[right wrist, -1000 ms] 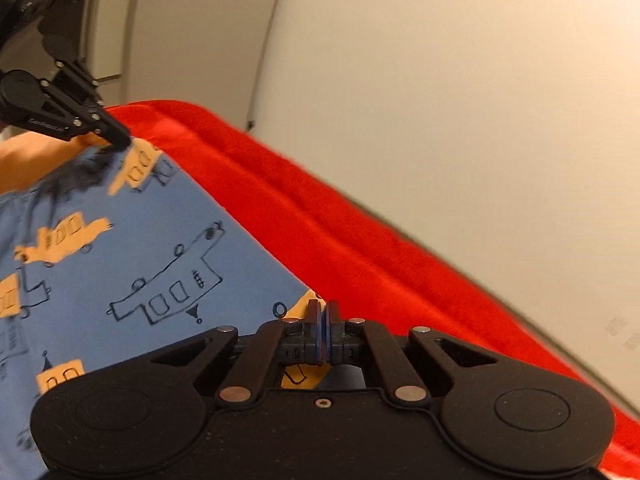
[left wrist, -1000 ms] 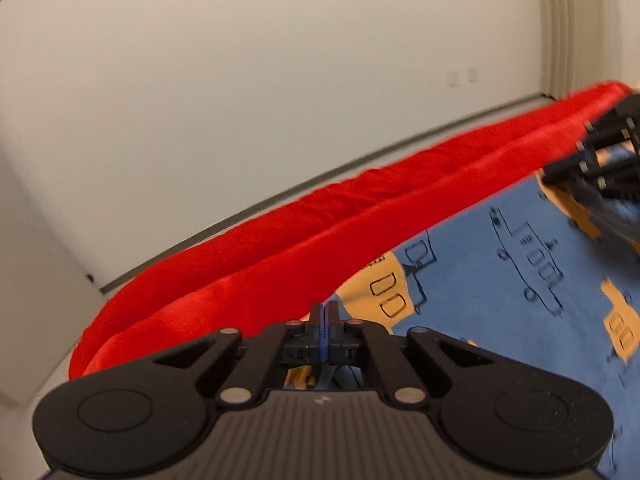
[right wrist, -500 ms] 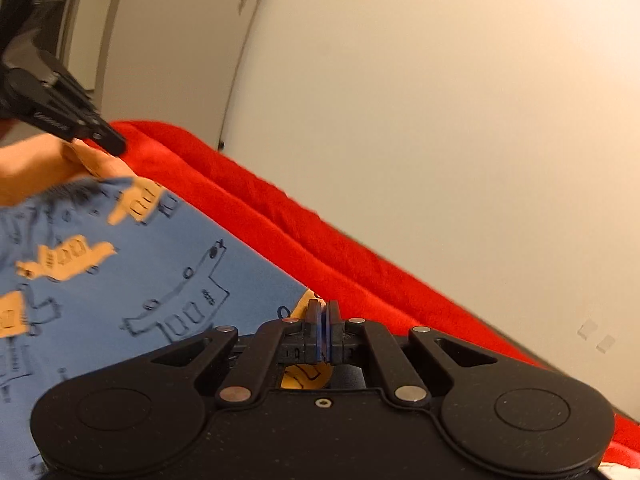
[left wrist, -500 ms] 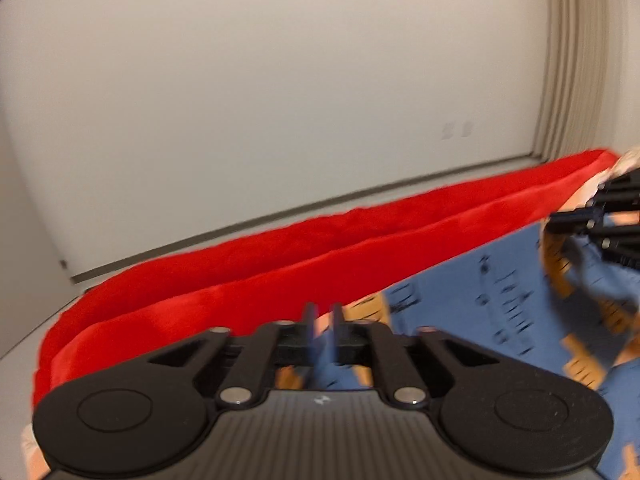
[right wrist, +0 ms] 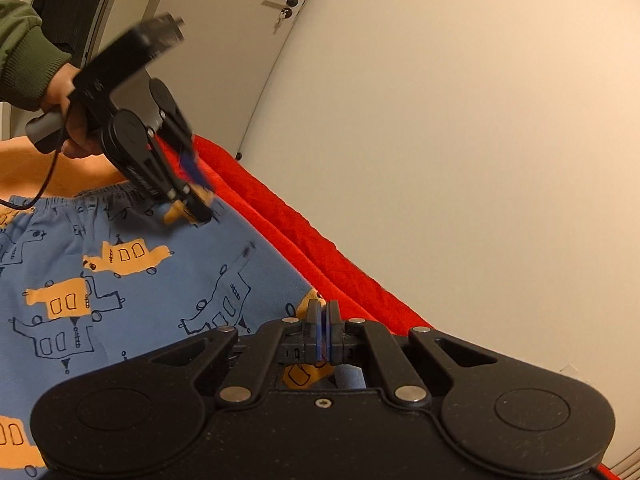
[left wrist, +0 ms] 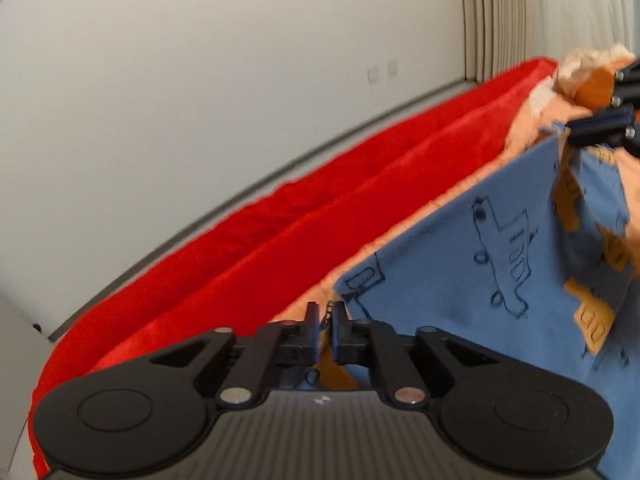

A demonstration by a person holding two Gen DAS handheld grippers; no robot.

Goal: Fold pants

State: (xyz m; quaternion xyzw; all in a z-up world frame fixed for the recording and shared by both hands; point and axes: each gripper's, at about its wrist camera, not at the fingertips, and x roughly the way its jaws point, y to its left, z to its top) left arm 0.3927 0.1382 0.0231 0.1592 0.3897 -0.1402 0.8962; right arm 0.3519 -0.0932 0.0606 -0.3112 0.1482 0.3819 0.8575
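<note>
Blue pants (left wrist: 500,260) printed with orange vehicles lie over an orange sheet. In the left wrist view my left gripper (left wrist: 326,312) has its jaws closing on the pants' near edge, with fabric between the pads. The right wrist view shows the same left gripper (right wrist: 192,210) pinching a corner beside the elastic waistband (right wrist: 100,196). My right gripper (right wrist: 323,312) is shut on another edge of the pants (right wrist: 140,280), blue cloth showing between its fingers. It also appears at the right edge of the left wrist view, my right gripper (left wrist: 600,124), holding lifted fabric.
A red blanket (left wrist: 280,240) runs along the wall behind the pants, also the red blanket (right wrist: 320,248). The orange sheet (right wrist: 40,168) lies beneath. A person's hand (right wrist: 68,120) in a green sleeve (right wrist: 24,52) holds the left gripper. A door handle (right wrist: 282,0) is far back.
My left gripper opened briefly and closed again on the pants' edge. In the right wrist view it came closer toward the middle, and the holding hand and the waistband came into view.
</note>
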